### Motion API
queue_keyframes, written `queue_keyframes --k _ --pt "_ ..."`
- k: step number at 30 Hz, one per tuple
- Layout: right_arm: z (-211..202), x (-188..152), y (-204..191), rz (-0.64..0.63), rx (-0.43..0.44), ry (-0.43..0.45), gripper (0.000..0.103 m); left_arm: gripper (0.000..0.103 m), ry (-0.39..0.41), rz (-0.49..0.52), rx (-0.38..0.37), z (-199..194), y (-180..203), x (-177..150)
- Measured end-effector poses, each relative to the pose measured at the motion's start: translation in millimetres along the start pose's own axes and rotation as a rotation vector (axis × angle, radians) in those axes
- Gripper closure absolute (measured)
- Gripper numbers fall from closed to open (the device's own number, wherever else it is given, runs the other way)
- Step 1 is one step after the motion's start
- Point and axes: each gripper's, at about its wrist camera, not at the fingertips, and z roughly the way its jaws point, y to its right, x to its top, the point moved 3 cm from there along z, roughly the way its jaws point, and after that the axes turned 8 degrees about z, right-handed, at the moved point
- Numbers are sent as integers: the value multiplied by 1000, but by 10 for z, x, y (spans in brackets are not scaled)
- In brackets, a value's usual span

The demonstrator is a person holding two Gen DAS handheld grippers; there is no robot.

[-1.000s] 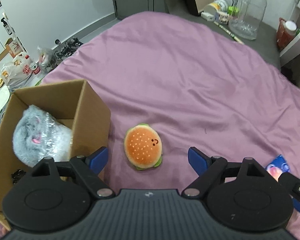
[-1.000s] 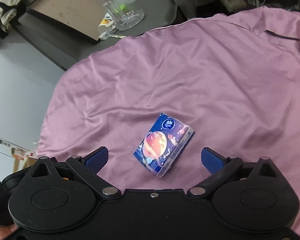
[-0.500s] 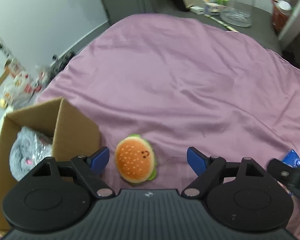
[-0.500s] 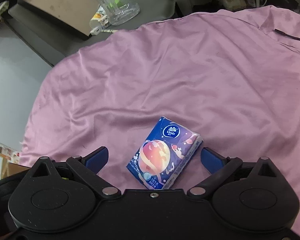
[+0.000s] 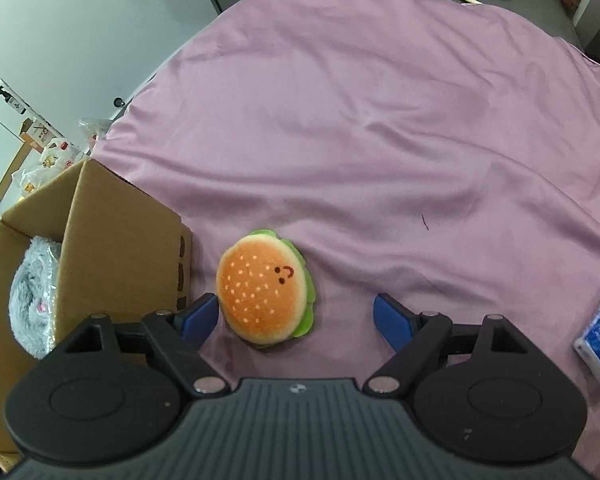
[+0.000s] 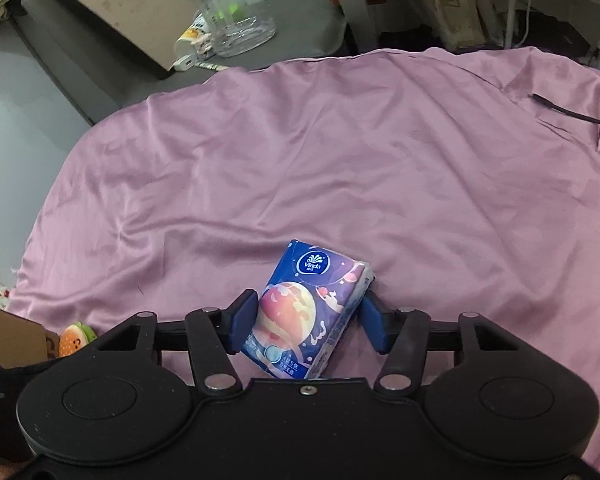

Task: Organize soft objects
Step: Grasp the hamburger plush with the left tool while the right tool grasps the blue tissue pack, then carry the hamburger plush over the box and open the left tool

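Note:
A burger plush point(image 5: 262, 288) lies on the purple sheet point(image 5: 380, 120), just right of a cardboard box point(image 5: 116, 240) that holds a grey furry toy in plastic wrap point(image 5: 32, 300). My left gripper point(image 5: 296, 318) is open and straddles the burger, whose left side almost meets the left pad. In the right wrist view, a blue tissue pack point(image 6: 308, 308) sits between the fingers of my right gripper point(image 6: 307, 320). Its jaws are closing, and both pads touch the sides of the pack. The burger point(image 6: 74, 338) and the box corner point(image 6: 16, 336) show at the far left.
Beyond the bed's far edge a dark surface carries a clear plastic jar point(image 6: 228, 12), a flat board and small items. A black cable point(image 6: 572, 114) lies on the sheet at the right. Bags clutter the floor point(image 5: 48, 160) to the left of the box.
The right gripper's jaws came in from wide apart to the sides of the tissue pack. The left gripper sank toward the burger, which now lies between its fingers.

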Motion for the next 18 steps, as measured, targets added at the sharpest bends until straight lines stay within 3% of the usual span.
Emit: queue_keyframes --k 2,4,6,8,18 --pt "0 2 10 1 3 -3 48 19 4 -5 0 17 2 6" --pt "8 -2 -2 -5 5 -4 48 29 11 -31 -24 11 -24 7" --pt "11 -1 2 -12 11 -7 49 66 8 -65 -43 -16 -58 9" --pt "2 11 14 -8 17 -9 50 73 14 -90 -57 -67 -100 19" --pt "-220 48 -7 -7 59 15 53 76 95 -136 -199 -480 -310 12"
